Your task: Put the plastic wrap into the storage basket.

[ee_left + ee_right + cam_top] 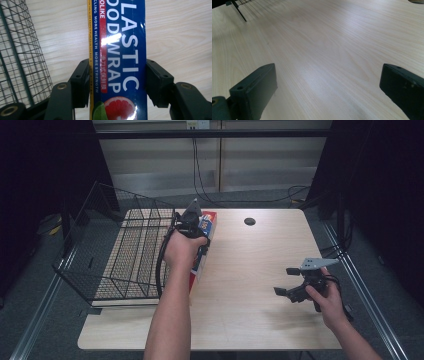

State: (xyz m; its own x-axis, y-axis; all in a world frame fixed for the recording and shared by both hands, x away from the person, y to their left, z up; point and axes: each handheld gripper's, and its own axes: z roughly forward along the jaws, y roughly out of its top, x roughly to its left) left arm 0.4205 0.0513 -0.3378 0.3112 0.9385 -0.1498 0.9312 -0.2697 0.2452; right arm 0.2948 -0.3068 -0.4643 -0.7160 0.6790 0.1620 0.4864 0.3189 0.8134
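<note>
Left gripper (117,82) is clamping the plastic food wrap box (118,57) right beside the wire basket (125,250)

Jaws are squeezing both long sides of the box, which is lying on the wooden table (260,270) against the basket's right wall. I'd say keep it level and lift clear of the rim. Right gripper (290,281) is hovering with jaws spread wide, holding nothing. Count: one box, one basket, two grippers.

Wire basket (125,255): one. Box of plastic food wrap (120,60): one. Wooden table (250,270): one. Handheld grippers: two, left gripper (192,220) and right gripper (286,281). Round table hole (249,221): one.
</note>
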